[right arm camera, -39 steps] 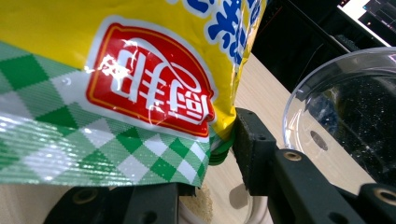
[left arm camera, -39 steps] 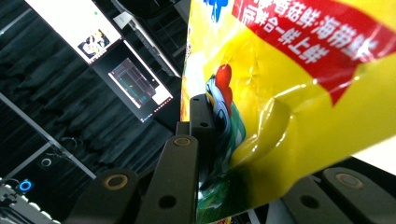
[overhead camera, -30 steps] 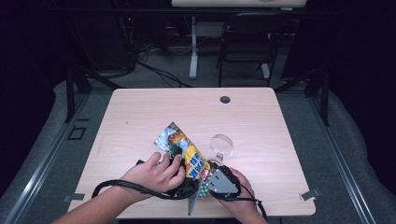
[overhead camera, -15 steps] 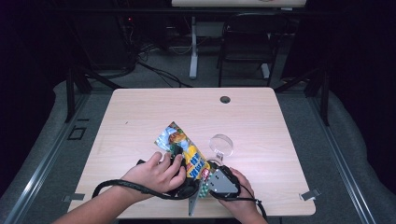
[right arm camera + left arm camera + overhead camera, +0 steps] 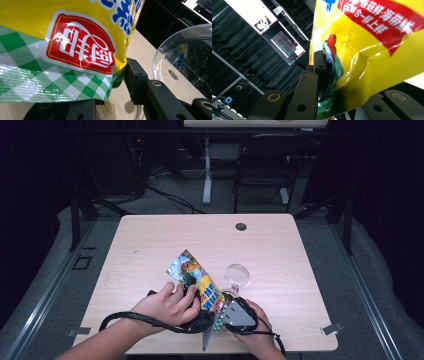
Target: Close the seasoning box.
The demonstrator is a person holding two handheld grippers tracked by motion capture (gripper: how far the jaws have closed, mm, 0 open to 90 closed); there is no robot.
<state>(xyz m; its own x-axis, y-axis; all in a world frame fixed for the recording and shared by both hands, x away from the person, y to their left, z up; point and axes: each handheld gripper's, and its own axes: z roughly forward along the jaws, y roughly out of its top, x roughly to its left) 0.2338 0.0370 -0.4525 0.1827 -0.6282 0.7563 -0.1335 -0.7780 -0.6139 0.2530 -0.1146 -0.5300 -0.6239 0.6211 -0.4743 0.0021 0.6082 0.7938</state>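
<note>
Two hands work at the near edge of the table (image 5: 150, 245), each holding one gripper, with one snack bag (image 5: 197, 280) between them. In the high view the left hand (image 5: 167, 306) covers most of the left gripper (image 5: 192, 292), while the right hand (image 5: 257, 332) sits at about five o'clock from the bag under the right gripper (image 5: 220, 307) and its grey plate. A black cable (image 5: 120, 317) loops over the left forearm.

In the left gripper view the yellow bag (image 5: 367, 55) is pinched between the jaws, the foil creased where they clamp it. In the right gripper view the jaws grip the bag's (image 5: 62, 50) green-checked sealed end; the inner jaw is mostly hidden behind the foil, so that hold is probably firm rather than plainly seen.

One clear round dish (image 5: 237, 274) rests on the wood at about two o'clock from the bag. In the right gripper view the dish (image 5: 185, 62) is cut off by the frame; whether it holds anything is hard to make out.

Farther off, one dark grommet hole (image 5: 241, 226) sits near the table's far edge.
</note>
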